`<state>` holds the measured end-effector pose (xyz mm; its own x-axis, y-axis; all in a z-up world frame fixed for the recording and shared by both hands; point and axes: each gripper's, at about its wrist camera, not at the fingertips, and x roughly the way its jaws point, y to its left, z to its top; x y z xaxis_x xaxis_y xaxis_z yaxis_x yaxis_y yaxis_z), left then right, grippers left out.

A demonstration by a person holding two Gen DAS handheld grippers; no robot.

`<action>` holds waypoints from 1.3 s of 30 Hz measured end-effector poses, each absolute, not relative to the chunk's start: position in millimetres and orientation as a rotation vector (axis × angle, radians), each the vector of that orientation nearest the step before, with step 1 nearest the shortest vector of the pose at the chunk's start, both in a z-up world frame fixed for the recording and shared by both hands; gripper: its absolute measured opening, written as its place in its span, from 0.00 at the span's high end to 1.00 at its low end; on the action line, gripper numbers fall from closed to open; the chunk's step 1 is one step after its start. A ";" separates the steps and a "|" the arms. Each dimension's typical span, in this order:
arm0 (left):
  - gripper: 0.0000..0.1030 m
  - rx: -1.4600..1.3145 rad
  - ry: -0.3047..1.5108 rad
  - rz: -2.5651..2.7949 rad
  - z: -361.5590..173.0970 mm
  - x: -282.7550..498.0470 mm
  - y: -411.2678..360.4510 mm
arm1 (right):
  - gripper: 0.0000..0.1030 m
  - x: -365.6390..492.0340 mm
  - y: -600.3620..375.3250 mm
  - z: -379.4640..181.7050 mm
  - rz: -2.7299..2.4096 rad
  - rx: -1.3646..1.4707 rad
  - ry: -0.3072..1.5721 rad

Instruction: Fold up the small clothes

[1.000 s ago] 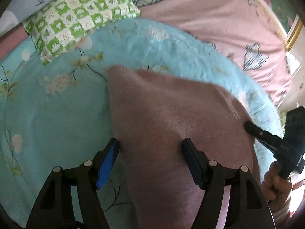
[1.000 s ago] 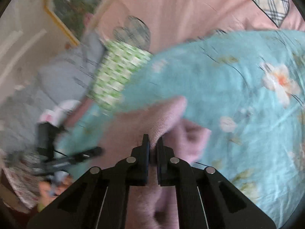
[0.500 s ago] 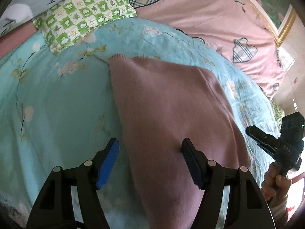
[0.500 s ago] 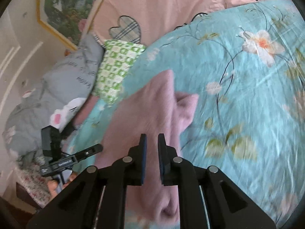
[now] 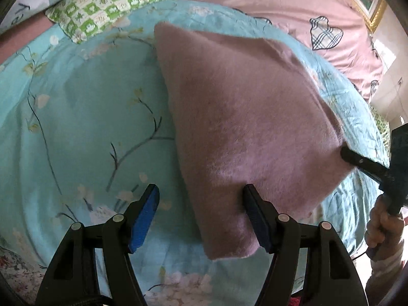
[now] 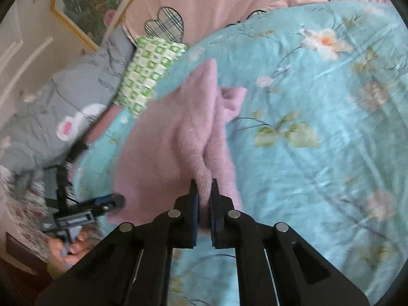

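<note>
R tongs (image 6: 204, 191) pinching pink garment (image 5: 244, 117) edge on teal quilt (image 5: 84, 117); L tongs (image 5: 200, 196) hovering spread apart over garment's near corner

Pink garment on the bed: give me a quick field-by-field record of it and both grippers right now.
garment: pink fuzzy garment, lying on the teal floral bedspread
right gripper: shut on a bunched fold at the garment's edge
left gripper: open, empty, low over the garment's near corner; one finger over the garment, the other over bedspread
garment shape: flat in the left wrist view, rumpled ridge toward the right gripper
background: green checked pillow, grey quilt, pink sheet
fold status: cannot tell how many folds are done
</note>
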<state>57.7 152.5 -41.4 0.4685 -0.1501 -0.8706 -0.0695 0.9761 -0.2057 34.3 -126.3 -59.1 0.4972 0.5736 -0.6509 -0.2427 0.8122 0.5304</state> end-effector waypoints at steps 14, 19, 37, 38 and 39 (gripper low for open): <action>0.36 -0.354 0.893 -0.196 20.7 56.3 178.6 | 0.76 31.3 -131.3 -8.4 0.523 0.485 0.772; 0.40 -0.347 0.862 -0.243 25.7 96.0 164.7 | 0.76 75.5 -85.6 0.2 0.611 0.456 0.786; 0.69 -0.304 0.915 -0.249 -5.8 107.0 158.1 | 0.94 119.3 -81.5 -55.9 0.582 0.473 0.918; 0.65 -0.298 0.907 -0.241 0.0 95.6 157.7 | 0.94 112.8 -83.6 -51.0 0.582 0.470 0.905; 0.63 -0.298 0.902 -0.246 3.8 88.1 158.2 | 0.94 103.3 -86.1 -44.8 0.588 0.463 0.887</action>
<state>88.1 158.2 3.8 0.5971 -0.3320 -0.7303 0.0845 0.9313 -0.3543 103.3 -86.1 -44.8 0.4950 0.6476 -0.5793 -0.2810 0.7502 0.5985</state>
